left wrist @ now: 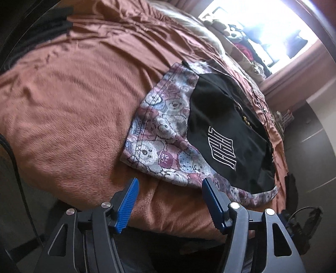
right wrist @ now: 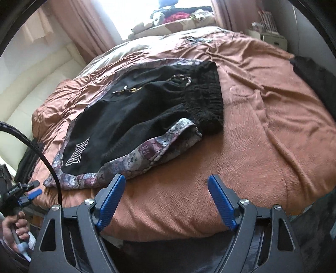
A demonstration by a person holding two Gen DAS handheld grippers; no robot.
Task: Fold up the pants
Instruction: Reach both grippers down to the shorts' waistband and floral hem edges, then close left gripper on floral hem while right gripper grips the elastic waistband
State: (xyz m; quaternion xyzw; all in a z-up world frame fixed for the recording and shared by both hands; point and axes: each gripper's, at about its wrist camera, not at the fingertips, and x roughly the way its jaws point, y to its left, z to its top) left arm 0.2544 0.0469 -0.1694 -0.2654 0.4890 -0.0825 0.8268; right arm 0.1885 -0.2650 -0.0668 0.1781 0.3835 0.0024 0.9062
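The pants are black shorts (left wrist: 222, 109) with bear-print side panels (left wrist: 159, 126) and a white outlined logo (left wrist: 221, 147). They lie crumpled on a brown bedspread (left wrist: 73, 105). My left gripper (left wrist: 171, 181) is open, its blue fingertips just short of the printed hem at the near bed edge. In the right wrist view the shorts (right wrist: 136, 109) have their gathered waistband (right wrist: 210, 94) toward the middle of the bed. My right gripper (right wrist: 166, 176) is open over bare bedspread (right wrist: 262, 136), a little in front of the printed hem. Nothing is held.
A black garment (right wrist: 315, 77) lies at the bed's right edge, and another dark cloth (left wrist: 52, 23) lies at the far corner. Pillows and clothes (right wrist: 178, 19) pile up under a bright window. A hand (right wrist: 14, 231) holds the left gripper beside a black cable (right wrist: 42, 151).
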